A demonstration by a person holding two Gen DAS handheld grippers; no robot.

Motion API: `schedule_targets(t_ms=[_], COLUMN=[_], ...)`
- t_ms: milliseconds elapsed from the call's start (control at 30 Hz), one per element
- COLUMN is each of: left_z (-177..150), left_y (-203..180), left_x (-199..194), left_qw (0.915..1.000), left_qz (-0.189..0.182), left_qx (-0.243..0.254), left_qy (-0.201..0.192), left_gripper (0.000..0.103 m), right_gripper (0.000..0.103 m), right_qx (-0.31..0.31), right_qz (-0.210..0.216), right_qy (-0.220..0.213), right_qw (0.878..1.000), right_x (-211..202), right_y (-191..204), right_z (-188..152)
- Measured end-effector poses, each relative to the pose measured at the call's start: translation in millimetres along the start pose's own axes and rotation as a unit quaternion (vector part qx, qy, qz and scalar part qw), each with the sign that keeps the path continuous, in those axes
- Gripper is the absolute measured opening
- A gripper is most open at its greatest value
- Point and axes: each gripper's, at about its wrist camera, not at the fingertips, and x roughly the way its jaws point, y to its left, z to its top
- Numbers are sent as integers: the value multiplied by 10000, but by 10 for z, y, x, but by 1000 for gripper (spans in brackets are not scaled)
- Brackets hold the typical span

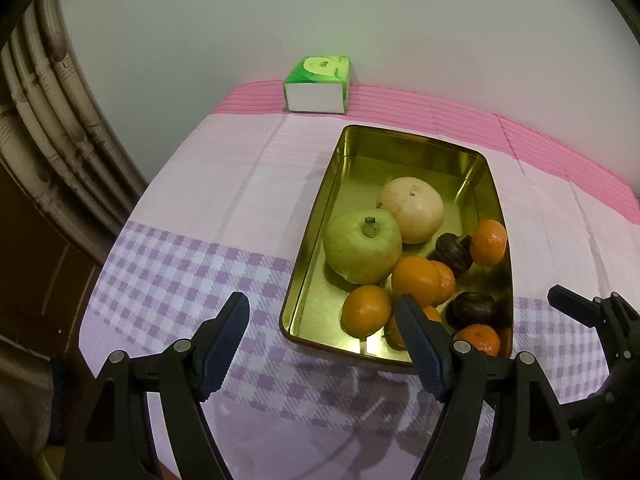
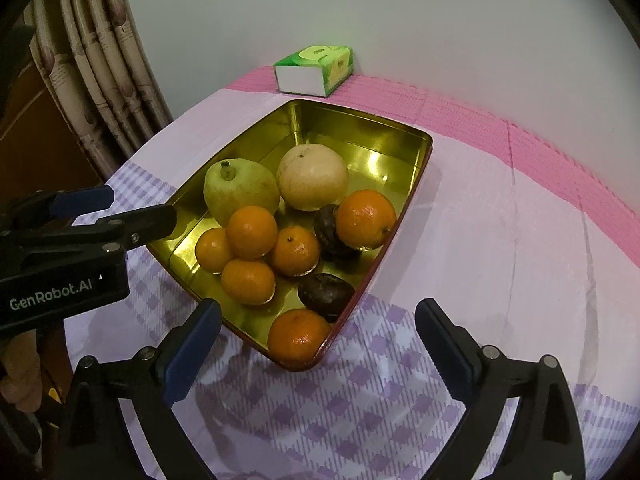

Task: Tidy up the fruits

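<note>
The gold tin tray point(image 2: 416, 152) sits mid-frame in the right wrist view, holding every visible fruit: a green pear point(image 2: 240, 192) and a pale round fruit point(image 2: 313, 178) toward its far half, six mandarins point(image 2: 251, 232) and two dark brown fruits point(image 2: 326, 291) crowded at its near end, likely gathered there as the sorting place; the right tool point(image 2: 318, 332) stands wide and empty just before the tray's near corner; the left tool point(image 1: 322, 320) is half open, holding nothing, one finger over the tray's near rim; the bench point(image 2: 500, 240) wears a pink and lilac checked cloth; a green tissue pack point(image 2: 316, 68) rests against the pale wall, with a curtain at upper left.
</note>
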Motion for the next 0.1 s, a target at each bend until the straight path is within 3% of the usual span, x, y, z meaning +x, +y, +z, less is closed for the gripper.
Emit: schedule_targets(t_ms=[100], left_z=[-6], left_y=[-14], left_x=[-6], left_qw=[10000], left_qz=[-16], left_qx=[17], left_qy=[-12], left_gripper=[76], right_gripper=[96], right_qx=[25], right_qz=[-28], right_qy=[-4], right_qw=[10000], right_x=[0], right_y=[-10], right_z=[2])
